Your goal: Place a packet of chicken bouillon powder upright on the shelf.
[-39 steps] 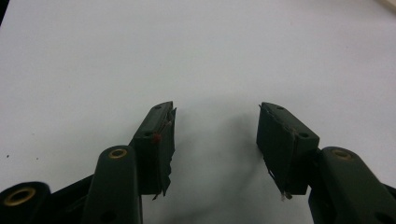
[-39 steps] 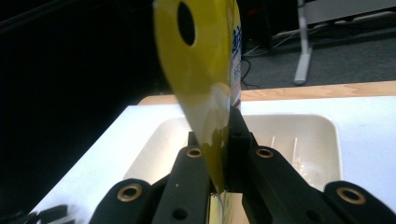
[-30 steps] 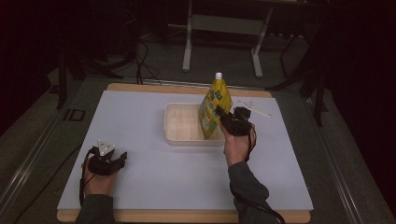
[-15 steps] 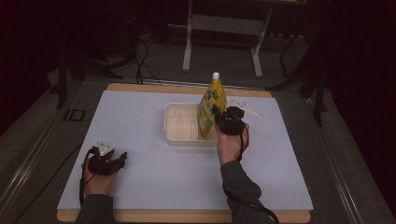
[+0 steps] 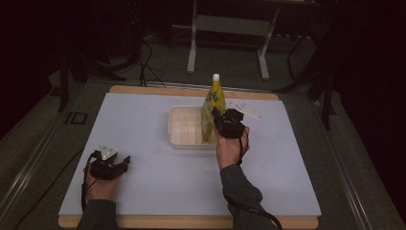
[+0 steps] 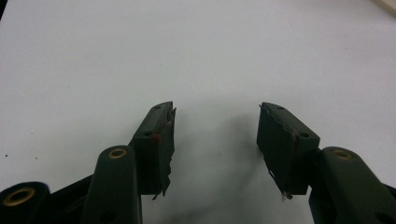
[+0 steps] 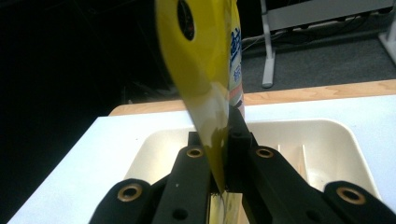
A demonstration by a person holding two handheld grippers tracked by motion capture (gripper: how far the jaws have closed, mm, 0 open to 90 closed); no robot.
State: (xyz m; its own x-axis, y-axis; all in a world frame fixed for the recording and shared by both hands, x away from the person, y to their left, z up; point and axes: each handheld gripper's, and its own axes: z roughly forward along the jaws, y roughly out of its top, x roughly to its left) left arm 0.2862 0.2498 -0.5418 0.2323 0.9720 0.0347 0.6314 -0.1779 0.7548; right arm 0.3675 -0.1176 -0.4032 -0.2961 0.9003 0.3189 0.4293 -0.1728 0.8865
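Both hands low: right gripper [image 5: 225,125] pinching yellow pouch [image 5: 212,108] upright over tray [image 5: 184,141].

The bench [image 5: 143,143] carries a pale blue-white mat covering nearly its whole top; a strip of bare wood [image 5: 191,90] shows along the far edge and another along the near edge; the mat surface is plain and unmarked. A small white flat item [image 5: 245,109] lies on the mat toward the far edge, right of centre; its kind cannot be told. Beyond the bench, a grey metal stand [image 5: 230,28] with two upright legs rests on the dark floor [image 5: 167,62]; black cables [image 5: 143,57] trail across the floor at far left; a dark upright post [image 5: 328,96] stands off the right side; the surroundings are dim.
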